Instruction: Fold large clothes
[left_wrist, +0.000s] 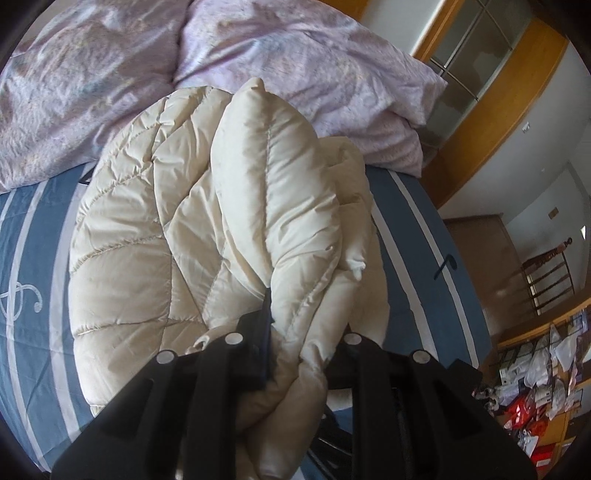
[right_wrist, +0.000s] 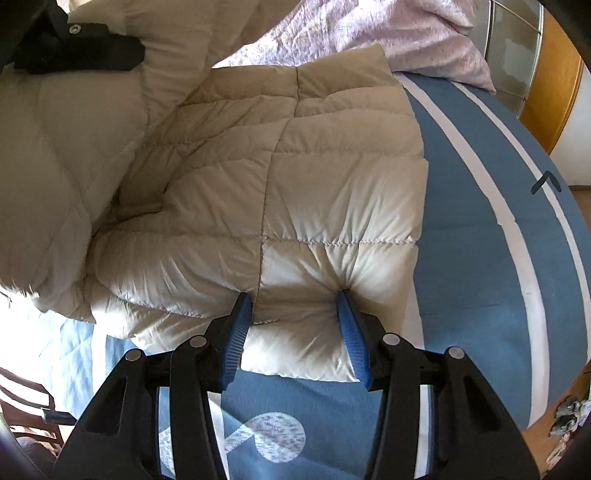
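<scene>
The left hand-held gripper (left_wrist: 295, 332) is clamping narrowly on a bunched fold of the cream quilted jacket (left_wrist: 192, 229), with the fabric rising up between its fingers. The right hand-held gripper (right_wrist: 295, 325) is standing about half open, its blue pads (right_wrist: 236, 339) pressing into the jacket's near edge (right_wrist: 295, 236) and pinching a puffed section. The jacket is lying on the bed, on a blue sheet (right_wrist: 472, 236) with white stripes. A rumpled lilac duvet (left_wrist: 295, 62) is lying just behind the jacket.
</scene>
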